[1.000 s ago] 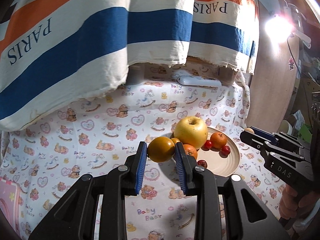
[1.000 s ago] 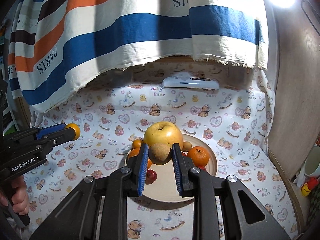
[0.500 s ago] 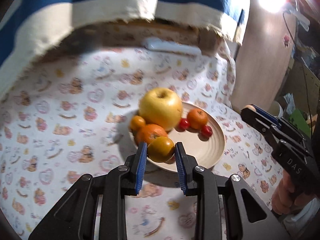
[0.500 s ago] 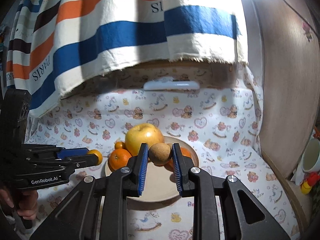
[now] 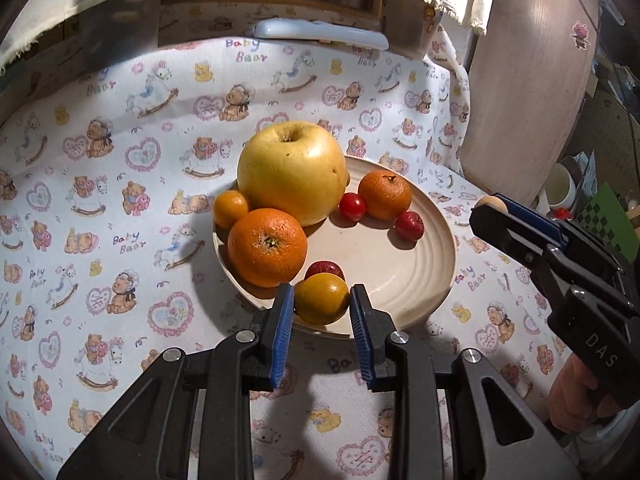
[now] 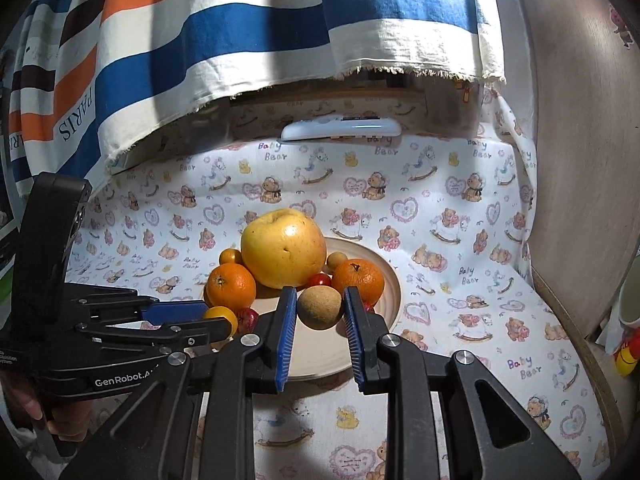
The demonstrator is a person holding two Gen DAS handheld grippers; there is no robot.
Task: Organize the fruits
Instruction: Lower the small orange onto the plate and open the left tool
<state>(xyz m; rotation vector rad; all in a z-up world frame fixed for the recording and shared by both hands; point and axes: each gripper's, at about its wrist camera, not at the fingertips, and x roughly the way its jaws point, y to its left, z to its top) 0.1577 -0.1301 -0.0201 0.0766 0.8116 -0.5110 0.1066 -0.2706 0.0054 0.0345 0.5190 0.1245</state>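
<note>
Fruits are piling onto the plate (image 5: 436,240), so both grippers hover over it, left gripper (image 5: 322,312) pinching a yellow-orange fruit (image 5: 322,298), right gripper (image 6: 320,320) a brown one (image 6: 319,307).

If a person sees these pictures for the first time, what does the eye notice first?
First the big yellow apple at the back of the beige plate, ringed by smaller fruits. Next, the two grippers: the left gripper clamps a small yellow-orange fruit over the plate's near rim, and the right gripper clamps a brown round fruit.
</note>
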